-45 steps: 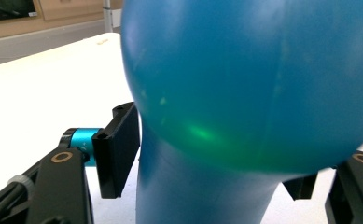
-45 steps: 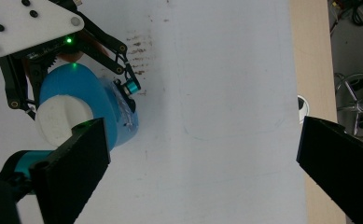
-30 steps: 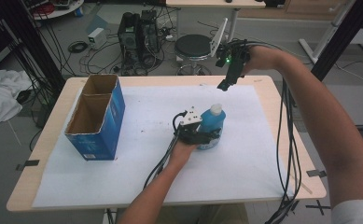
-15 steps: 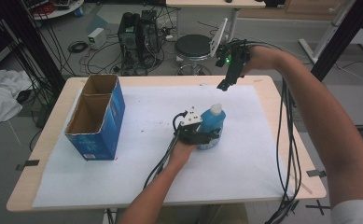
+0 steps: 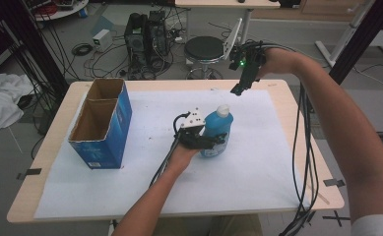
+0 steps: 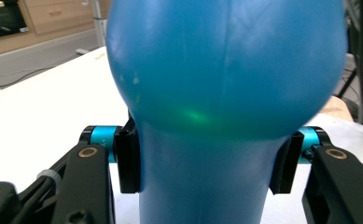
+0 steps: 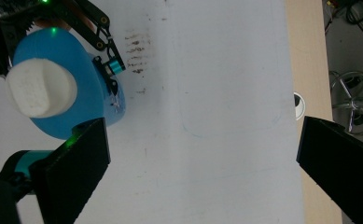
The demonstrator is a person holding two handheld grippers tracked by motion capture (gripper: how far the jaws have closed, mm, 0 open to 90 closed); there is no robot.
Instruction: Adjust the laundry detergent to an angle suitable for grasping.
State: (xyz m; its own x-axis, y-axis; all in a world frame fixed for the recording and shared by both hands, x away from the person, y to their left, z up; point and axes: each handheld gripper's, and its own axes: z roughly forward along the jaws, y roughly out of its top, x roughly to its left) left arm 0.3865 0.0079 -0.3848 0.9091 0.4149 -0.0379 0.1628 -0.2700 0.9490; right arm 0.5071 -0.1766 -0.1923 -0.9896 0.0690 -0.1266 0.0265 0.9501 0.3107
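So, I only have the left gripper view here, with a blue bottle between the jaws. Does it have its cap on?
Observer: Yes, the high view shows a white cap on top of the blue bottle.
Operator: Where is the other gripper?
Observer: The right gripper hangs above the table's far edge, well apart from the bottle.
Operator: Is it holding anything?
Observer: No. In the right gripper view its jaws stand wide open over the white sheet.
Operator: Anything else on the table?
Observer: An open blue cardboard box stands at the left side, apart from the left gripper.
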